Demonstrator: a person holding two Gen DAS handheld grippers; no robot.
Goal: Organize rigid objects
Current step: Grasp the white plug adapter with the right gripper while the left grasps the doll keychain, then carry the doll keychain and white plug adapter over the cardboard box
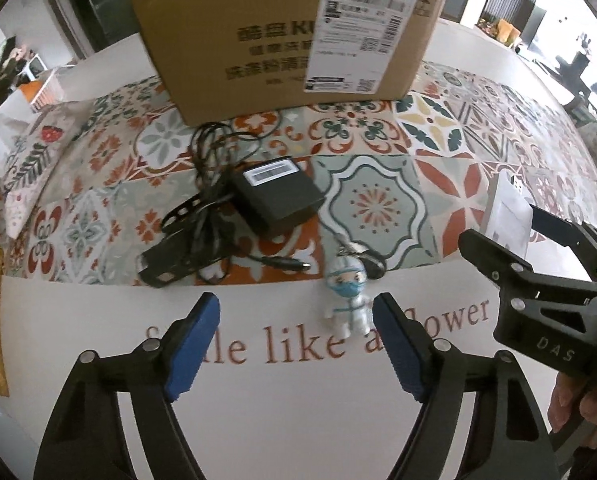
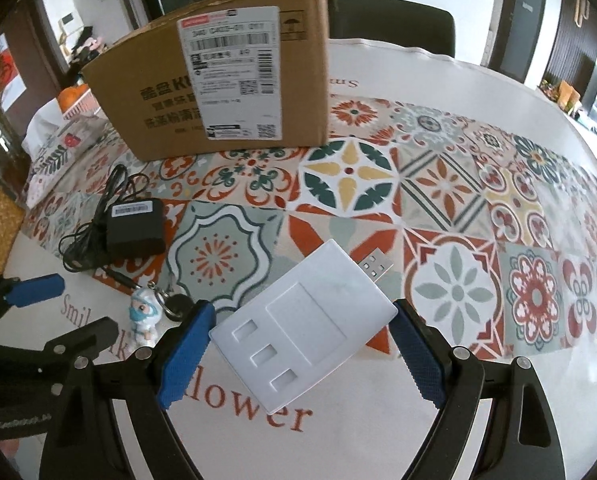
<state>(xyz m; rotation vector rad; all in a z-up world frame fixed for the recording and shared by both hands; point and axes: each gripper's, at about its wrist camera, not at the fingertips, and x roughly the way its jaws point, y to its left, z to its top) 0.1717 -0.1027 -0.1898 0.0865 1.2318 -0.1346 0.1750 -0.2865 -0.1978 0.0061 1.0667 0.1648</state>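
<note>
A small white astronaut keychain figure [image 1: 348, 304] lies on the table just ahead of my open left gripper [image 1: 296, 340], close to its right finger. A black power adapter [image 1: 278, 196] with a tangled cable lies further ahead, left of centre. A white flat USB adapter [image 2: 304, 326] lies between the fingers of my right gripper [image 2: 300, 354]; the pads stand at its two edges, and contact is unclear. The keychain [image 2: 144, 318] and the black adapter [image 2: 136, 226] also show in the right wrist view. The right gripper [image 1: 538, 252] shows at the right of the left wrist view.
A large cardboard box [image 1: 290, 36] stands at the back on the patterned tablecloth [image 1: 438, 128]. A floral cloth item [image 1: 30, 152] lies at the left edge. A dark chair [image 2: 394, 24] stands behind the table.
</note>
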